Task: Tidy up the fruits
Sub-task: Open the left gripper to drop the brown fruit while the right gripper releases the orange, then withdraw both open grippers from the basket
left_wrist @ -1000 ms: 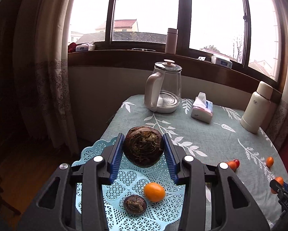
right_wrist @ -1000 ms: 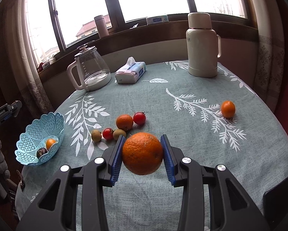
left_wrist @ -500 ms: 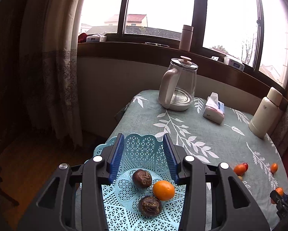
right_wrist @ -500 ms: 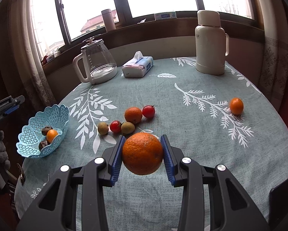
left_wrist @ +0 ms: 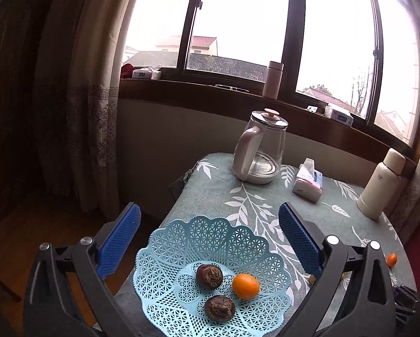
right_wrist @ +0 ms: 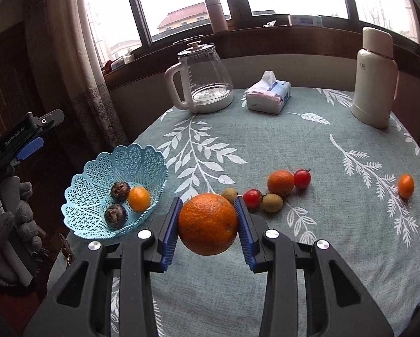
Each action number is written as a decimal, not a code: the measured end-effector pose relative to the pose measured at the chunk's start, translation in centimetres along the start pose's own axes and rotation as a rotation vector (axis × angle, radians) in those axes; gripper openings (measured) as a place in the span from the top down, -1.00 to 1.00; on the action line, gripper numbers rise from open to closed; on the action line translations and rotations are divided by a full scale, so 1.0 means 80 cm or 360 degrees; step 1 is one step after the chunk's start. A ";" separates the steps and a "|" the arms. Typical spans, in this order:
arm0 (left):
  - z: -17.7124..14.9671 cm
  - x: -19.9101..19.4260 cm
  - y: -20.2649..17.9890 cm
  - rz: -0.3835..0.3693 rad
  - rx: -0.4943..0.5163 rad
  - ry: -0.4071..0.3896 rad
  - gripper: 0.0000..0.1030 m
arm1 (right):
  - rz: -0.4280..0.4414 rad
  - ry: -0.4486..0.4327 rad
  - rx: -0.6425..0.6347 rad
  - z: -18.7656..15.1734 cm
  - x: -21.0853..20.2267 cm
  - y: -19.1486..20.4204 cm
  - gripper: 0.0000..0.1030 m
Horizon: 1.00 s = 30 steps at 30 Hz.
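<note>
Held a large orange (right_wrist: 208,223) in the right gripper (right_wrist: 207,200), with the fingers closed only to the fruit's width and the blue pads pressed on its two flanks at the widest part, probably to keep so round a thing from rolling out. Kept it lifted clear of the counter (right_wrist: 308,140), in front of the loose fruit and a little to the right of the blue lattice basket (right_wrist: 97,168). Poised the left gripper (left_wrist: 209,207) above the basket's near side with the fingers spread wide and nothing between them, well apart from what lay inside. Counted three pieces in the bowl: two dark brown wrinkled fruits (left_wrist: 209,276) (left_wrist: 219,308) and a small orange kumquat-like fruit (left_wrist: 245,278), settled close together at the low centre, as the sloping walls would send them. Saw the basket standing at the counter's left edge, close to the drop, so judged a gentle, centred release wiser than a push against the rim. Noted more left to gather on the cloth: a mandarin (right_wrist: 280,183) touching a cherry tomato (right_wrist: 302,179), a second tomato (right_wrist: 252,198) beside two small greenish-brown fruits (right_wrist: 272,202) (right_wrist: 229,194), and one kumquat (right_wrist: 406,186) well apart to the right. Judged the orange due for the basket next. Left the glass kettle (right_wrist: 202,78), tissue pack (right_wrist: 267,95) and thermos (right_wrist: 374,78) at the back, out of the way.
</note>
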<state>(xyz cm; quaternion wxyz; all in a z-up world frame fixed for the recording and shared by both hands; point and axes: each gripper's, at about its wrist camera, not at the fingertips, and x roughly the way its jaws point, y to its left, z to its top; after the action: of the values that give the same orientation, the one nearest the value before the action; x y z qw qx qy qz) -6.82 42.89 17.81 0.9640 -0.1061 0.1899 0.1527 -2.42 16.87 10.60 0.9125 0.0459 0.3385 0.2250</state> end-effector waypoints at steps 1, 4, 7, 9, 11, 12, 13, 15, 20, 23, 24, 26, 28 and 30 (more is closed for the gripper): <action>0.001 -0.001 0.003 -0.0005 -0.0021 -0.0002 -0.94 | 0.0028 0.0013 -0.0011 0.003 0.006 0.010 0.25; 0.005 -0.003 0.014 -0.0010 -0.0084 -0.0004 -0.94 | 0.0088 0.0047 -0.0048 0.011 0.021 0.036 0.25; 0.007 -0.003 0.025 -0.0021 -0.0140 0.0007 -0.94 | 0.0116 0.0077 -0.0089 0.016 0.036 0.059 0.25; 0.008 -0.002 0.030 -0.0020 -0.0164 0.0007 -0.94 | 0.0143 0.0099 -0.0108 0.017 0.046 0.073 0.25; 0.009 -0.002 0.032 -0.0017 -0.0168 0.0006 -0.94 | 0.0171 0.0130 -0.0115 0.019 0.058 0.085 0.25; 0.009 -0.002 0.032 -0.0018 -0.0163 0.0007 -0.94 | 0.0183 0.0150 -0.0116 0.019 0.064 0.090 0.25; 0.009 -0.003 0.032 -0.0018 -0.0156 0.0006 -0.94 | 0.0191 0.0168 -0.0116 0.019 0.070 0.094 0.25; 0.010 -0.003 0.031 -0.0012 -0.0144 -0.0001 -0.94 | 0.0209 0.0198 -0.0130 0.017 0.079 0.104 0.25; 0.010 -0.003 0.028 -0.0028 -0.0143 0.0004 -0.94 | 0.0232 0.0231 -0.0171 0.013 0.092 0.124 0.20; 0.009 -0.004 0.029 -0.0035 -0.0152 0.0009 -0.94 | 0.0259 0.0216 -0.0154 0.013 0.091 0.125 0.20; 0.009 -0.004 0.030 -0.0035 -0.0154 0.0008 -0.94 | 0.0260 0.0205 -0.0153 0.013 0.089 0.124 0.20; 0.009 -0.004 0.029 -0.0034 -0.0155 0.0008 -0.94 | 0.0256 0.0185 -0.0139 0.014 0.084 0.119 0.20; 0.009 -0.005 0.029 -0.0038 -0.0156 0.0008 -0.94 | 0.0257 0.0165 -0.0102 0.015 0.078 0.112 0.19; 0.009 -0.004 0.027 -0.0038 -0.0154 0.0012 -0.94 | 0.0243 0.0140 -0.0075 0.016 0.073 0.106 0.18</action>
<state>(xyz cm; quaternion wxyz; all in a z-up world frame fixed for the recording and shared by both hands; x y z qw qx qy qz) -7.59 44.98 18.28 0.9588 -0.1555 0.1847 0.1498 -0.92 27.10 10.05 0.8777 0.0402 0.3685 0.3037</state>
